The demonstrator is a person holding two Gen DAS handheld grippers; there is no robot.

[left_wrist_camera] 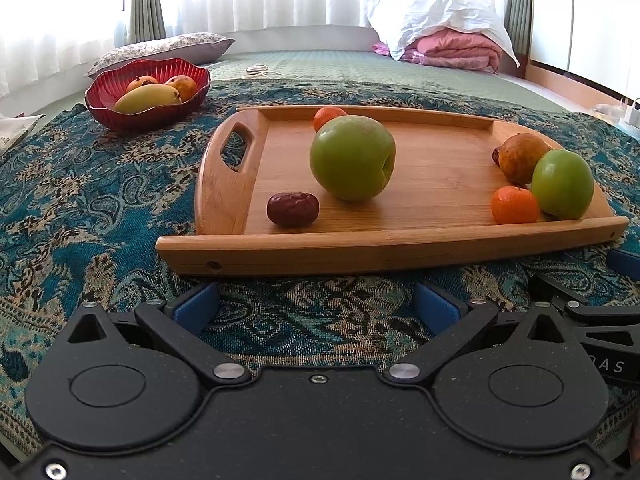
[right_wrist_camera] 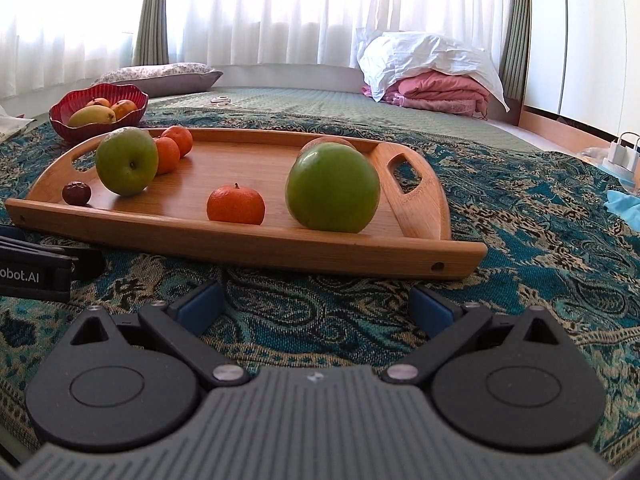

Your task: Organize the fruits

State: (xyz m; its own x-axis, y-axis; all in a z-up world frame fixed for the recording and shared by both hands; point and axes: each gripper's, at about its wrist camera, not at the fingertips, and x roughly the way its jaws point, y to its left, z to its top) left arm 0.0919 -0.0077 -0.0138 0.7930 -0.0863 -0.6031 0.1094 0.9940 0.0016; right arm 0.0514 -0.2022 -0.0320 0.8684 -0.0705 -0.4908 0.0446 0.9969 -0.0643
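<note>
Lying beyond both spread hand-held grippers point(left_wrist_camera: 316, 304) point(right_wrist_camera: 316, 304), tray point(left_wrist_camera: 384, 246) holds fruit.

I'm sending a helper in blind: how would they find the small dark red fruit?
Find the wooden tray on the patterned blue cloth. Near its front rim, beside a green apple, lies the red date: small, wrinkled, dark red, unlike the smooth oranges.

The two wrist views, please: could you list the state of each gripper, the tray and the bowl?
Left gripper: open, empty, low over the cloth before the tray.
Right gripper: open, empty, low over the cloth.
Wooden tray: flat on the cloth, holding loose fruit.
Red bowl: upright, partly filled with fruit.
</note>
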